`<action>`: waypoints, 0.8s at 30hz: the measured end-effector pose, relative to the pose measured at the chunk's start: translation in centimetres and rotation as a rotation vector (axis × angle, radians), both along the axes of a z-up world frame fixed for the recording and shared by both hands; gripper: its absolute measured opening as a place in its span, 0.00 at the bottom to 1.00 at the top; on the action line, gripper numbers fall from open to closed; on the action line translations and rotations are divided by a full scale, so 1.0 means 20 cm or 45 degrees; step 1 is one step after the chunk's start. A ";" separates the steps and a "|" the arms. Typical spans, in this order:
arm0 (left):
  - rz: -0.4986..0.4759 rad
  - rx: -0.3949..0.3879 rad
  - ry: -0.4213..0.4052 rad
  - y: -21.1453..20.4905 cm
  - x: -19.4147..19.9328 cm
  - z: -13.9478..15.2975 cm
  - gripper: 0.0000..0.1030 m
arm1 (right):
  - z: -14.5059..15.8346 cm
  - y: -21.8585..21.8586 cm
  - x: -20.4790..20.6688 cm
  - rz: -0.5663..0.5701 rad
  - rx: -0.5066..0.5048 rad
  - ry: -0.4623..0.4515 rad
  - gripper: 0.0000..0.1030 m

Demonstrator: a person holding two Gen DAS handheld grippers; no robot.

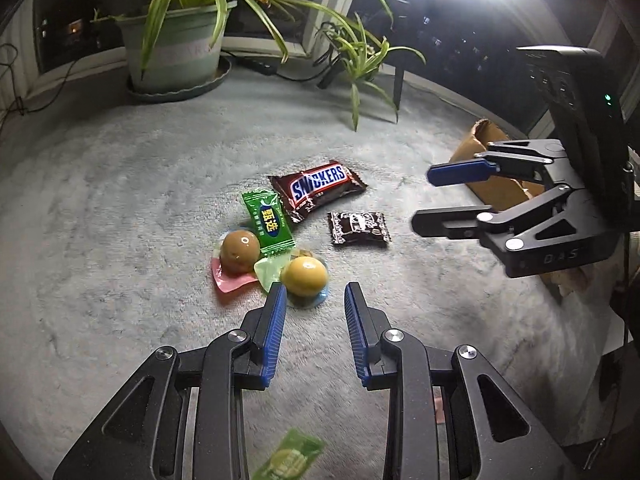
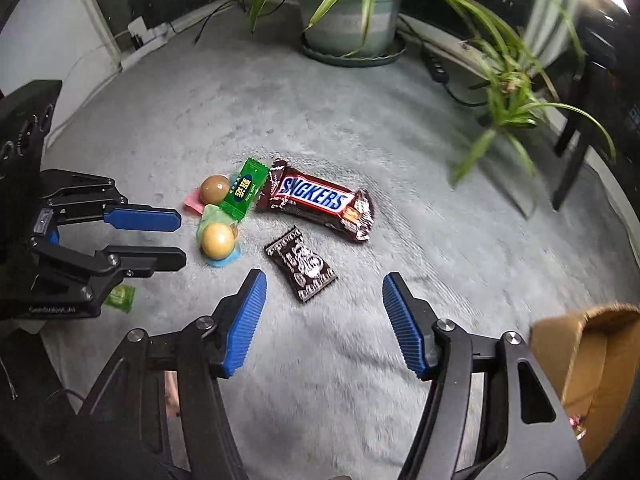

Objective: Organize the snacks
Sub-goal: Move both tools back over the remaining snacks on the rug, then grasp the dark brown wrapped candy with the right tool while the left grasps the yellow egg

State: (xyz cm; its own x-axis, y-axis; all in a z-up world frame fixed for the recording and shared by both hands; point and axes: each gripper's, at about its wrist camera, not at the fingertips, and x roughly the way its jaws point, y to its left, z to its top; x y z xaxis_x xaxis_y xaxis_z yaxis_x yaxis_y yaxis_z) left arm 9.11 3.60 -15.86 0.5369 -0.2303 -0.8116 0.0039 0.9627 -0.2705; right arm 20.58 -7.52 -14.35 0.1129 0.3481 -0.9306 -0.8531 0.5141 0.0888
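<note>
Brown patterned foil candy packet (image 2: 301, 265) lies ahead of released right gripper (image 2: 322, 280) fingers; left gripper (image 1: 316, 290) fingers also released, empty.

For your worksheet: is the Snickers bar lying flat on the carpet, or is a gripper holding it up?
Lying flat. The Snickers bar rests label-up on the grey carpet; both the left gripper and right gripper are clear of it.
</note>
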 end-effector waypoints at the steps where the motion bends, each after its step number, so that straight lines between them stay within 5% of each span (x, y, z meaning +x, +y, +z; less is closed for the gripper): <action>1: -0.002 0.011 -0.001 0.00 0.01 0.00 0.28 | -0.02 0.03 0.00 0.021 -0.004 0.010 0.62; 5: -0.029 0.049 -0.006 -0.02 0.04 -0.02 0.28 | -0.08 0.09 0.01 0.075 -0.044 0.027 0.50; 21: -0.085 0.125 0.013 -0.04 0.10 -0.11 0.28 | -0.20 0.20 0.01 0.167 -0.131 0.030 0.46; 24: -0.097 0.149 -0.006 -0.06 0.10 -0.11 0.28 | -0.20 0.21 -0.01 0.174 -0.139 0.018 0.34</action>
State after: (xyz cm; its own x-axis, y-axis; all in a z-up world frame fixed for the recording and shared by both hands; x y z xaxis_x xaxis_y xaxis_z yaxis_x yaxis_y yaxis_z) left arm 11.12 2.45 -17.97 0.5255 -0.1743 -0.8327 0.0793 0.9846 -0.1561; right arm 20.43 -3.34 -18.26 0.0581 0.2565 -0.9648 -0.9149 0.4004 0.0513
